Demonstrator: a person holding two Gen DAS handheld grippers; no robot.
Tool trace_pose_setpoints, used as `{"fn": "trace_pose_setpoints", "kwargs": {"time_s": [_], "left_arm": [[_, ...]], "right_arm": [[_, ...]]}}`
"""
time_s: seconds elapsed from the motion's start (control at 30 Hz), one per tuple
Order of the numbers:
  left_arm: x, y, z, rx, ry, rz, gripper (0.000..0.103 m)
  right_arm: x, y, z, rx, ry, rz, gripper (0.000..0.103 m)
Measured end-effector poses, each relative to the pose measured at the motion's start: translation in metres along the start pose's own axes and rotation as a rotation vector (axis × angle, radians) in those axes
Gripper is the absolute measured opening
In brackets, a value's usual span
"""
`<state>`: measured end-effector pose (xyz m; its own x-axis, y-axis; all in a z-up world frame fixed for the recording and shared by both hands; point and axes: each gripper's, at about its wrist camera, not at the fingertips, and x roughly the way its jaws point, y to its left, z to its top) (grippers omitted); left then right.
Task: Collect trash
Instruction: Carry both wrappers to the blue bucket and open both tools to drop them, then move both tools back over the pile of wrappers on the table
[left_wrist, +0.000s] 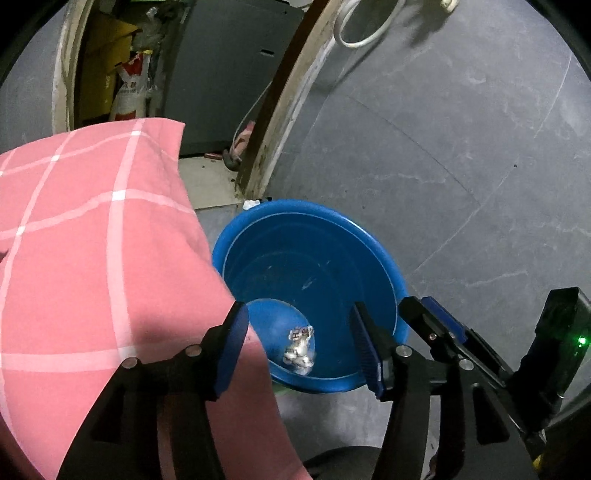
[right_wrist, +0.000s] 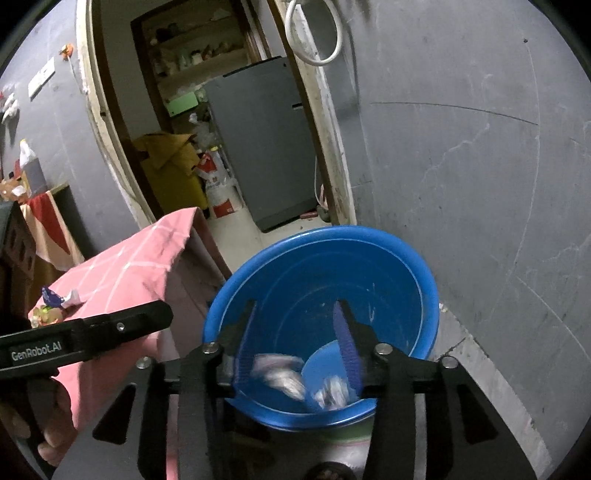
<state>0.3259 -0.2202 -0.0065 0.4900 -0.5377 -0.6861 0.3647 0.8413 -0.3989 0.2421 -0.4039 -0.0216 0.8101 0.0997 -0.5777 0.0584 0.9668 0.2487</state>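
Both grippers, left (left_wrist: 299, 347) and right (right_wrist: 295, 345), hang spread and empty over the blue bucket (right_wrist: 413, 280), where crumpled trash (left_wrist: 300, 349) lies. More wrappers (right_wrist: 55, 301) sit far left on the pink cloth (left_wrist: 92, 240); reaching back risks bumping the bucket. Grey walls, an open doorway beyond.

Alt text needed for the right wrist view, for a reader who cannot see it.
The right gripper, jaws open, hovers over a round blue plastic bucket on the floor; blurred pale crumpled wrappers show inside it, beneath the fingers. A pink checked tablecloth is at left, with the left gripper over it.
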Motion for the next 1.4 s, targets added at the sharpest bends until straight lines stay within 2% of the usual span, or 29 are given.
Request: {"fn": "trace_pose_setpoints", "kwargs": {"time_s": [0.1, 0.13, 0.23, 0.27, 0.33, 0.43, 0.5, 0.6, 0.77, 0.93, 1.2, 1.4], "left_arm": [[-0.015, 0.001, -0.003, -0.001, -0.04, 0.004, 0.052], [-0.021, 0.001, -0.004, 0.001, -0.055, 0.007, 0.053], [-0.049, 0.004, -0.009, 0.003, -0.148, 0.023, 0.065], [-0.057, 0.005, -0.01, 0.004, -0.175, 0.027, 0.068], [-0.078, 0.007, -0.013, 0.012, -0.237, 0.038, 0.073], [-0.11, 0.01, -0.02, 0.028, -0.326, 0.058, 0.083], [-0.129, 0.01, -0.022, 0.039, -0.378, 0.074, 0.093], [-0.161, 0.015, -0.033, 0.057, -0.473, 0.105, 0.097], [-0.201, 0.024, -0.052, 0.075, -0.574, 0.166, 0.098], [-0.235, 0.031, -0.073, 0.109, -0.674, 0.259, 0.1], [-0.278, 0.054, -0.11, 0.104, -0.779, 0.385, 0.101], [-0.295, 0.08, -0.133, 0.106, -0.801, 0.459, 0.101]], "right_arm": [[-0.006, 0.005, 0.007, 0.0, -0.027, 0.006, 0.046], [-0.011, 0.008, 0.009, -0.005, -0.046, 0.009, 0.049], [-0.029, 0.018, 0.014, -0.03, -0.112, 0.012, 0.055], [-0.034, 0.021, 0.016, -0.038, -0.13, 0.014, 0.058], [-0.05, 0.031, 0.018, -0.075, -0.198, 0.006, 0.078], [-0.069, 0.048, 0.02, -0.115, -0.269, 0.018, 0.084], [-0.082, 0.062, 0.019, -0.147, -0.315, 0.032, 0.091], [-0.096, 0.079, 0.017, -0.174, -0.375, 0.067, 0.103], [-0.118, 0.111, 0.01, -0.222, -0.468, 0.133, 0.103], [-0.131, 0.139, 0.001, -0.25, -0.528, 0.192, 0.103], [-0.14, 0.179, -0.014, -0.276, -0.564, 0.278, 0.103], [-0.134, 0.211, -0.026, -0.332, -0.562, 0.336, 0.103]]}}
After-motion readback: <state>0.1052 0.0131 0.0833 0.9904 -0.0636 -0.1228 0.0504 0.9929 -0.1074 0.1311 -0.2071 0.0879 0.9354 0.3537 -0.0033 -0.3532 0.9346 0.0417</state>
